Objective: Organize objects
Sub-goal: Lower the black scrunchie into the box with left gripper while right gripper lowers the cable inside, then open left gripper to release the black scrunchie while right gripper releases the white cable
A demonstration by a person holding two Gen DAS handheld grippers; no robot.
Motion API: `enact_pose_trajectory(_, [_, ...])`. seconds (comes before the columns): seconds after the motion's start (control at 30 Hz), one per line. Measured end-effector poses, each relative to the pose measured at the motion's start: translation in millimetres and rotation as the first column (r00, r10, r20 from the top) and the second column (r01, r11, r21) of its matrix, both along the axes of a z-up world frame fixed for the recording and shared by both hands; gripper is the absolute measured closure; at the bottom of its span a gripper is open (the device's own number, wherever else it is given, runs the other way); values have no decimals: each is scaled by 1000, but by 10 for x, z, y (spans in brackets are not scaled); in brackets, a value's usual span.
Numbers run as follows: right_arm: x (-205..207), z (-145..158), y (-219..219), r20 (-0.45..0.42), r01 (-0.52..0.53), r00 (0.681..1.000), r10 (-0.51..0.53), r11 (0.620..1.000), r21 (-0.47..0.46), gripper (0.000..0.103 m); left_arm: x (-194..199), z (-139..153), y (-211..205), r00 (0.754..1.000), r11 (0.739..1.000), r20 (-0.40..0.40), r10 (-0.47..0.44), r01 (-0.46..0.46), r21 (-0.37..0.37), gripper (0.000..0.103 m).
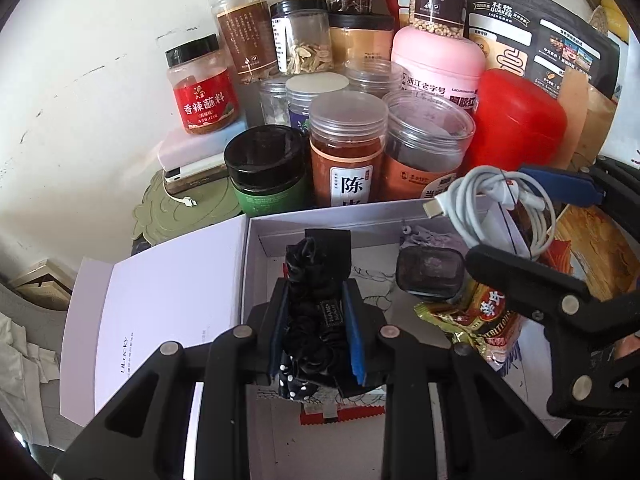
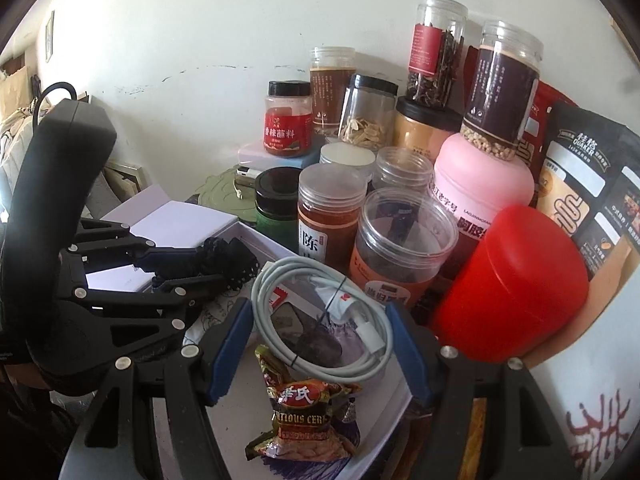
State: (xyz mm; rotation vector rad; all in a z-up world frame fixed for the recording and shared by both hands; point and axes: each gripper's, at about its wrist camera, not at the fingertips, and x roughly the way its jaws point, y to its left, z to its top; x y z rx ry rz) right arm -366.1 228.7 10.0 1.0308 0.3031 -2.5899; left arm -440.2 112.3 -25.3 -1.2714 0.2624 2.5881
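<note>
The left claw (image 1: 318, 334) is clamped nearly shut on a black scrunchie (image 1: 312, 320) above the open white box (image 1: 256, 240), not yet dropped in. Inside lie a dark case (image 1: 430, 274) and a snack packet (image 2: 308, 420). The right claw (image 2: 320, 344), half open, grips a coiled white cable (image 2: 320, 320) over the box, apparently next to go in

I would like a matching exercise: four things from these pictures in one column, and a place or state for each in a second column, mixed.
1. scrunchie
2. cable
3. snack packet
4. red tin

A. lying in the white box
B. coiled, between the right jaws
C. clamped in the left jaws
D. standing beside the jars

Pairs: 1-C, 2-B, 3-A, 4-D
</note>
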Motion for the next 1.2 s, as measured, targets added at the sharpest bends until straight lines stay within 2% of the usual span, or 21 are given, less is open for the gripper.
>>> enact_pose_trajectory(0.1, [-28, -54, 30, 12, 6, 1000, -6, 1000, -3, 34, -25, -41, 11, 1000, 1000, 8, -9, 9, 3, 79])
enact_pose_trajectory(0.5, [-106, -200, 68, 73, -1, 997, 1, 1000, -6, 34, -44, -135, 57, 1000, 998, 12, 5, -4, -65, 79])
enact_pose_trajectory(0.63, [-145, -262, 77, 103, -6, 995, 7, 1000, -8, 34, -57, -151, 20, 1000, 999, 23, 5, -4, -36, 79])
enact_pose_trajectory(0.9, [-167, -360, 30, 140, -33, 990, 32, 999, 0, 34, -24, -149, 54, 1000, 998, 21, -8, 9, -61, 79])
enact_pose_trajectory(1.2, [-186, -385, 34, 166, -42, 985, 40, 999, 6, 33, 66, -97, 144, 998, 995, 25, -63, 65, -72, 79])
